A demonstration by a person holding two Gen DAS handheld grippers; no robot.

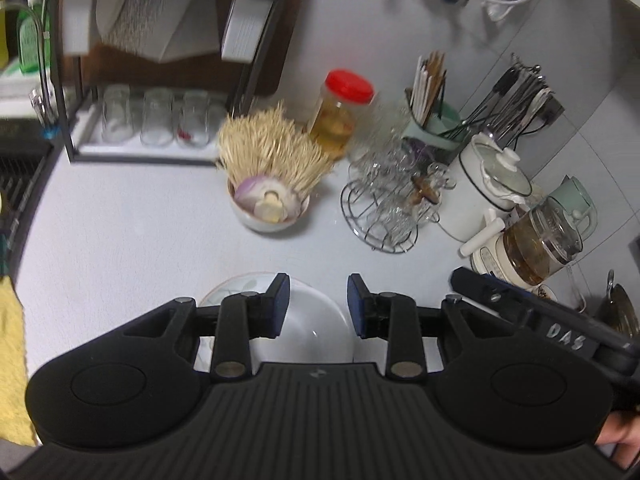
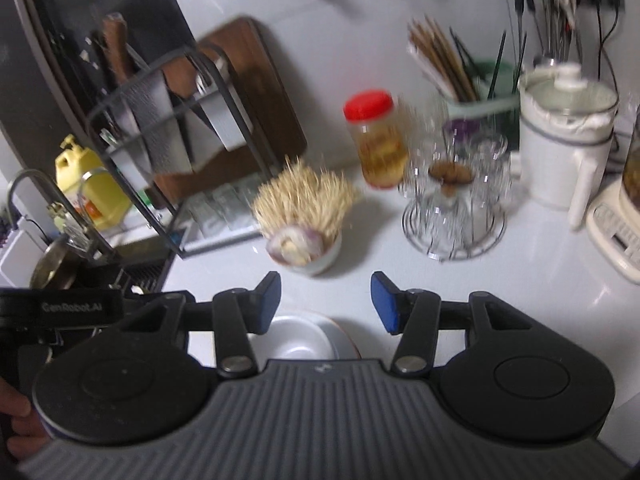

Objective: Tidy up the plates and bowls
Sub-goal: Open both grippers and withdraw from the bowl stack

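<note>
A white bowl (image 1: 308, 324) rests on a white plate (image 1: 236, 284) on the pale counter, right under my left gripper (image 1: 318, 304). The left gripper is open, its blue pads clear of the bowl, which lies below them. In the right wrist view the same white bowl (image 2: 296, 336) and plate (image 2: 340, 334) lie below my right gripper (image 2: 325, 302), which is open with nothing between its pads. The right gripper's black arm (image 1: 532, 308) shows at the right of the left wrist view. The left gripper's arm (image 2: 60, 308) shows at the left of the right wrist view.
A small bowl with onion and toothpicks (image 1: 272, 184) stands further back. Behind it are a red-lidded jar (image 1: 340, 116), a wire glass holder (image 1: 392, 204), a white pot (image 1: 488, 184), a kettle (image 1: 540, 240) and a black dish rack (image 1: 152, 80) with glasses. The sink (image 2: 52, 264) lies at left.
</note>
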